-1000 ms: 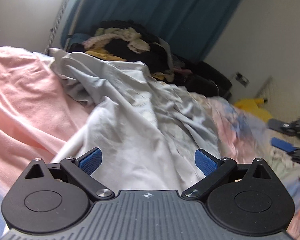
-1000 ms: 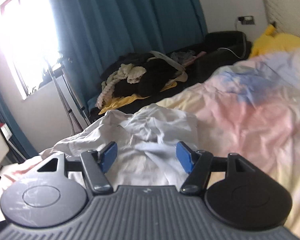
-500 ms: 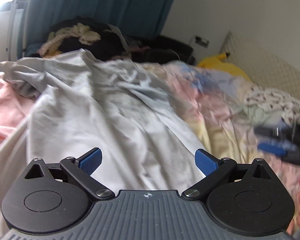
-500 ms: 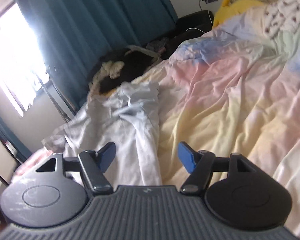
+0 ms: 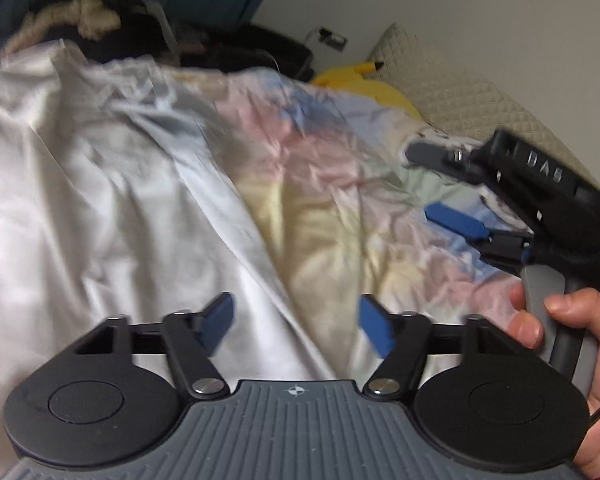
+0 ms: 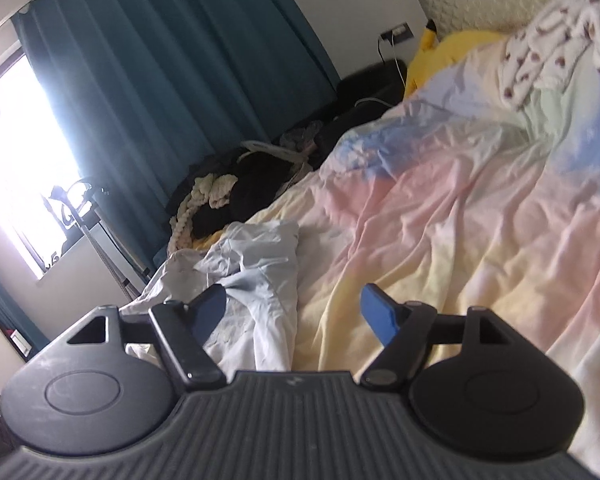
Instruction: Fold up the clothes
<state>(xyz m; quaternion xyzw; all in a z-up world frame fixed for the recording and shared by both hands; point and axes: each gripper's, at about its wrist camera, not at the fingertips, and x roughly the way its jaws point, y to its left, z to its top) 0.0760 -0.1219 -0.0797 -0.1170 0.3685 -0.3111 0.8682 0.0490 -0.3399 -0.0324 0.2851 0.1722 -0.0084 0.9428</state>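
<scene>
A crumpled white garment (image 5: 100,208) lies spread on the pastel duvet (image 5: 332,216). Its right edge runs down between the blue pads of my left gripper (image 5: 296,328), whose jaws are closing without pressing on the cloth. In the left wrist view my right gripper (image 5: 440,188) hovers over the duvet at the right, held by a hand (image 5: 568,320). In its own view the right gripper (image 6: 294,312) has its jaws opening with nothing gripped. The white garment (image 6: 256,276) lies just beyond its left finger (image 6: 208,312).
A heap of dark and cream clothes (image 6: 228,196) sits by the teal curtain (image 6: 172,80) past the bed's far side. A yellow plush (image 6: 452,52), a quilted headboard (image 5: 452,92) and a white patterned garment (image 6: 548,40) are at the head end.
The left view has swung right, from the garment's middle to its right edge, and the left jaws have narrowed. The right gripper now shows nearer and larger; its jaws have widened a little.
</scene>
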